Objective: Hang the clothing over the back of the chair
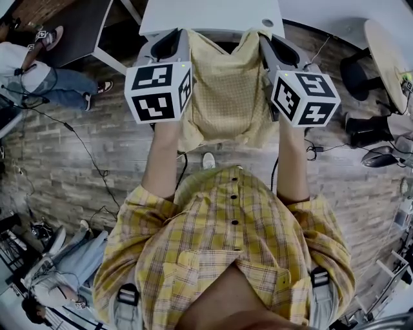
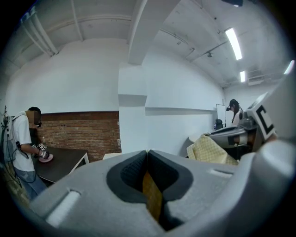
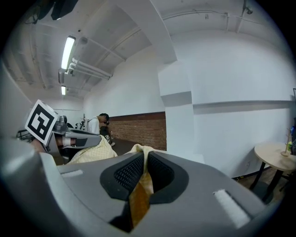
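A pale yellow checked garment (image 1: 226, 90) hangs spread between my two grippers, in front of the person in a yellow plaid shirt. My left gripper (image 1: 174, 38) is shut on its left top corner; a strip of the cloth (image 2: 152, 194) shows pinched between the dark pads. My right gripper (image 1: 271, 42) is shut on the right top corner, with the cloth (image 3: 138, 199) running down between its pads. Each gripper view shows the other gripper with the garment's far corner (image 2: 210, 149). I cannot make out a chair back; the garment hides what is below it.
A white table (image 1: 213, 16) stands just beyond the grippers. A round light table (image 1: 387, 51) and a black stand (image 1: 358, 74) are at the right. A dark table (image 1: 77, 29) and a seated person (image 1: 39, 77) are at the left. Cables cross the wood floor.
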Demonstrator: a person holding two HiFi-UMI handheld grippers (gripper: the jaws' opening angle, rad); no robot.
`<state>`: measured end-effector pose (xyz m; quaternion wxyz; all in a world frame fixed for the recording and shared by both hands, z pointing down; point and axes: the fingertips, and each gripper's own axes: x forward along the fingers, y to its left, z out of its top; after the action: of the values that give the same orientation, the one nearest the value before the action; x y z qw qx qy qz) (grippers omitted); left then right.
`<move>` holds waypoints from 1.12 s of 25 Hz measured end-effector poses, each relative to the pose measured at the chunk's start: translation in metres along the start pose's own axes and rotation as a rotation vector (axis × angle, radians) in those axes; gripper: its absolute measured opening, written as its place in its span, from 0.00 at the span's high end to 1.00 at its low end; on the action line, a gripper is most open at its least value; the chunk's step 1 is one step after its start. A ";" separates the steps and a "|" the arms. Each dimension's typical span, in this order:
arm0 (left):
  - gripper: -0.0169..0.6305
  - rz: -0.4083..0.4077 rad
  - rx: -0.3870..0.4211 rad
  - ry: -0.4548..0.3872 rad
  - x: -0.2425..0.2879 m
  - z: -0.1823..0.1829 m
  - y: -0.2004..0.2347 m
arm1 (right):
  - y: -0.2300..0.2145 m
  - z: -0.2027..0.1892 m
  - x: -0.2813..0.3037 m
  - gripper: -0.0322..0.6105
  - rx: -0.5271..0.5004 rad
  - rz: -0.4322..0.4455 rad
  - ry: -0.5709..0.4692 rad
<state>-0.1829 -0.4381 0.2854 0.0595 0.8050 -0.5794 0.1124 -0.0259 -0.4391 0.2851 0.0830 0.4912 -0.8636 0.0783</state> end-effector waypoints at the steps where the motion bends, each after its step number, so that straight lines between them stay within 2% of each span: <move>1: 0.96 0.000 -0.001 0.002 0.001 -0.001 0.000 | 0.000 -0.002 0.001 0.89 0.000 0.000 0.005; 4: 0.95 -0.001 -0.010 0.002 0.001 -0.003 0.000 | -0.001 -0.004 0.001 0.81 -0.003 -0.003 0.014; 8: 0.93 -0.005 -0.013 0.013 -0.003 -0.004 0.002 | 0.005 -0.005 0.001 0.80 -0.012 0.004 0.031; 11: 0.82 -0.004 -0.011 0.024 -0.004 -0.004 0.002 | 0.006 -0.010 -0.001 0.74 -0.051 0.009 0.084; 17: 0.81 -0.005 -0.021 0.018 -0.010 -0.008 0.009 | 0.017 -0.020 0.001 0.74 -0.104 0.006 0.144; 22: 0.81 -0.008 -0.012 0.008 -0.014 -0.003 0.005 | 0.014 -0.016 -0.007 0.74 -0.109 -0.015 0.137; 24: 0.81 -0.011 -0.007 0.006 -0.014 -0.003 0.002 | 0.012 -0.021 -0.009 0.74 -0.160 -0.034 0.177; 26: 0.81 -0.015 -0.002 0.005 -0.016 -0.003 0.001 | 0.010 -0.026 -0.010 0.74 -0.254 -0.069 0.234; 28: 0.81 -0.013 -0.002 0.000 -0.020 -0.002 0.001 | 0.012 -0.026 -0.011 0.74 -0.271 -0.069 0.240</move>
<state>-0.1898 -0.4194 0.2822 0.0611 0.8088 -0.5741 0.1116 -0.0294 -0.4182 0.3071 0.2537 0.4920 -0.8326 0.0163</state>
